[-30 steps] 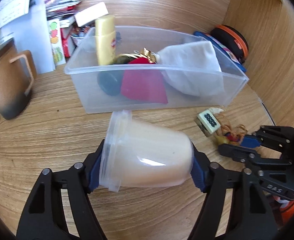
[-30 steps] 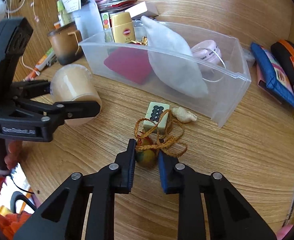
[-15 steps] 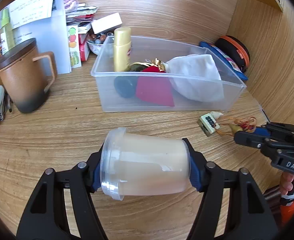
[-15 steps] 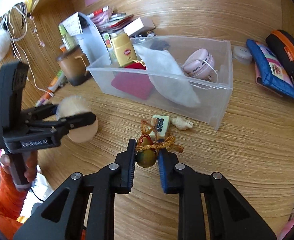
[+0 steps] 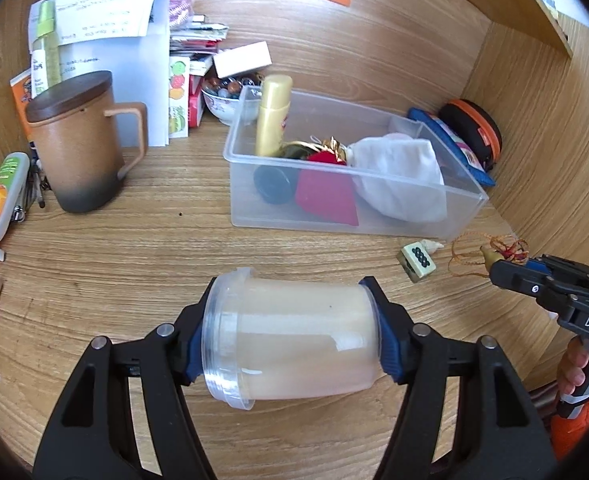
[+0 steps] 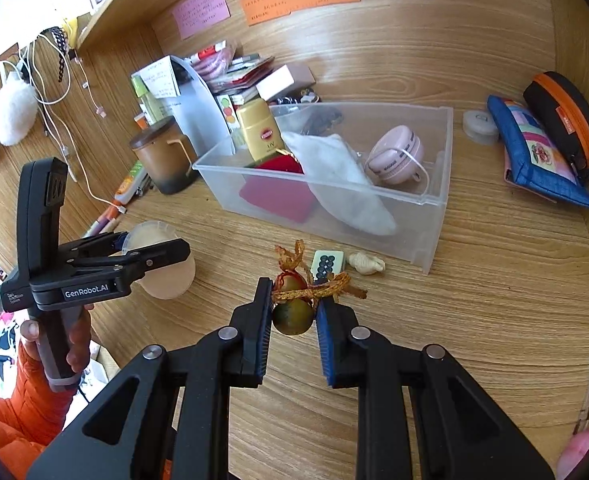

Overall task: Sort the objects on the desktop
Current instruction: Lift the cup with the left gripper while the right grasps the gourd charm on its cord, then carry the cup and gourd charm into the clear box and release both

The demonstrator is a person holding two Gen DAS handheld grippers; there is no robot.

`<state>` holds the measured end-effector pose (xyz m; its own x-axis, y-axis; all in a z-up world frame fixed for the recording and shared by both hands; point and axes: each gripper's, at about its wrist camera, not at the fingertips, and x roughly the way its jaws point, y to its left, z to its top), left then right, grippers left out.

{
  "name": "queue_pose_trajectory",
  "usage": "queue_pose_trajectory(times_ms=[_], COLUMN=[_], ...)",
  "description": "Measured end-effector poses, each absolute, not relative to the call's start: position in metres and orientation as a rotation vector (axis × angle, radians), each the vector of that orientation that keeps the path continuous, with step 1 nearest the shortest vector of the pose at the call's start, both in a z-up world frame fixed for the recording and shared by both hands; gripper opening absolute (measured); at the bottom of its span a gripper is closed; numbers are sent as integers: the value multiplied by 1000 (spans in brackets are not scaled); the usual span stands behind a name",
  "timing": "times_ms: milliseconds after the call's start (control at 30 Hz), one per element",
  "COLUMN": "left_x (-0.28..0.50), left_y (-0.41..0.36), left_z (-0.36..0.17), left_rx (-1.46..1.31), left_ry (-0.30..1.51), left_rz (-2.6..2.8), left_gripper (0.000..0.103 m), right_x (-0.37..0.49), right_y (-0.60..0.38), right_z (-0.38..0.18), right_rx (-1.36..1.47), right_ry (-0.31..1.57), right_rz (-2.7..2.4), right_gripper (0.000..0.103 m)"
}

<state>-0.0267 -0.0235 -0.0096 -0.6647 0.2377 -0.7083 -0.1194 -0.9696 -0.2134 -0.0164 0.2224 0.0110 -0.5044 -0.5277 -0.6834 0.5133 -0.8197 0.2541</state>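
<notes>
1. Lying on its side, a translucent lidded cup of pale beige contents is being gripped end to end by the left gripper, the blue pads pressing on lid and base; it is being held clear above the counter.
2. A small green-brown gourd charm with an orange knotted cord is being pinched in the nearly closed jaws of the right gripper, also off the counter.
3. A mahjong tile and a small pale shell are lying on the counter just beyond the charm, close to the front wall of a clear plastic bin.
4. Inside the bin, a gold bottle, a red pouch, a white cloth bag and a pink round case are being kept.
5. To the bin's left, a brown lidded mug is standing upright before papers and packets.
6. To the bin's right, a blue pouch and a black case with an orange zip are lying against the wooden wall.
7. An orange sleeve is being seen behind the hand holding the left gripper.
</notes>
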Motion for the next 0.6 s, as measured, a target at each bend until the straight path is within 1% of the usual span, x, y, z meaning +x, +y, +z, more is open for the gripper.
queue_pose_trajectory(times_ms=[233,600], left_x=[-24,-27], left_y=[-36,-40], left_z=[6,27], left_rx=[-1133,-1082], left_ry=[-274,-254], left_rz=[2703,2753], left_gripper=[66,66], right_x=[-14,-14], right_y=[221,228], right_z=[21,40], right_rx=[1010,937], right_ry=[-38,-47], right_rz=[-2303,-2330], right_gripper=[19,19])
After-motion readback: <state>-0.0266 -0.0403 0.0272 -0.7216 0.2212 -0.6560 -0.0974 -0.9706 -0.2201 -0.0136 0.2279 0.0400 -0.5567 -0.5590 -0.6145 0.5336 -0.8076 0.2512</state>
